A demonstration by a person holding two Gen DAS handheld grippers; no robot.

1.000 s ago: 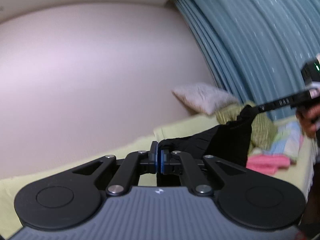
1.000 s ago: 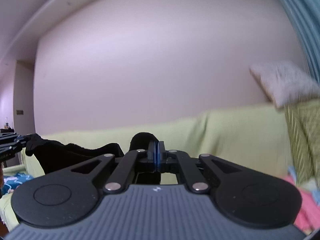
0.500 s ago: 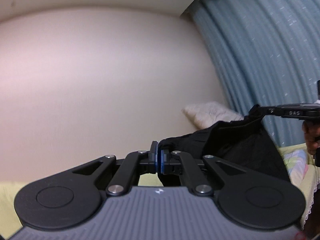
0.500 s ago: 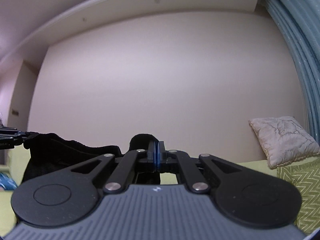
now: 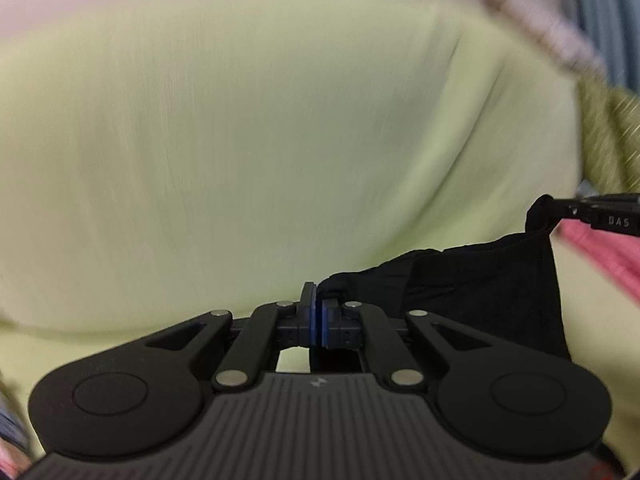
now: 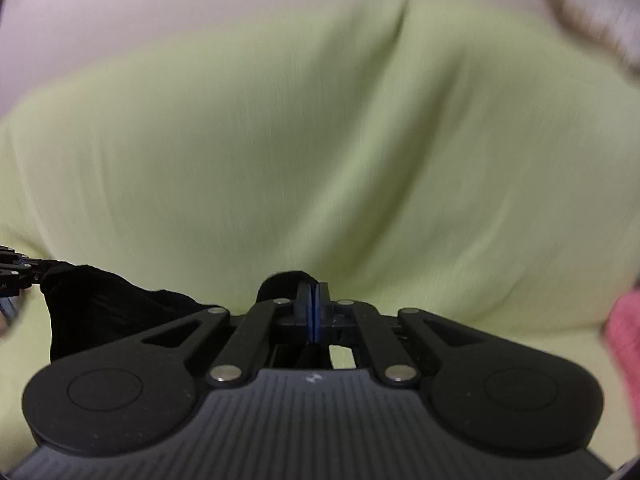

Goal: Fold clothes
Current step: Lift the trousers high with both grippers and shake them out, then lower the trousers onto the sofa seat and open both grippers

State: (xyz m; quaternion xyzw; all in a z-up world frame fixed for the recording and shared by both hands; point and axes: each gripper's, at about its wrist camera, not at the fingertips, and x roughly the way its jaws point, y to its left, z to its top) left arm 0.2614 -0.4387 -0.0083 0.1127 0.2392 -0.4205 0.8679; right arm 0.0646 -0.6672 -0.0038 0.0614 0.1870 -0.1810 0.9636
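Two black two-finger claws are clamped on one black, thin fabric garment, a corner pinched in each. In the left wrist view, the left gripper is seen with its blue-edged pads pressed together and a bunched fold of the dark cloth caught at their tips. From that pinch the garment is stretched away to the right of the claw, where its far corner is gripped by the right gripper, whose black finger is marked with white lettering. The cloth is hung slack between the two, sagging below the line joining them.

In the right wrist view, the right gripper is likewise shown closed, pads together, with a dark loop of fabric held just beyond the tips. The garment is drawn out to the left of this claw, up to the left gripper at the frame's edge.

Ahead of both claws, a pale yellow-green sheet-covered surface is spread wide, streaked by motion blur. A pink knitted cloth is seen to the right of the left claw, beneath the other gripper's finger, and again at the right edge of the right wrist view. A green patterned cushion is glimpsed far right, with blue-grey pleated curtain above it.
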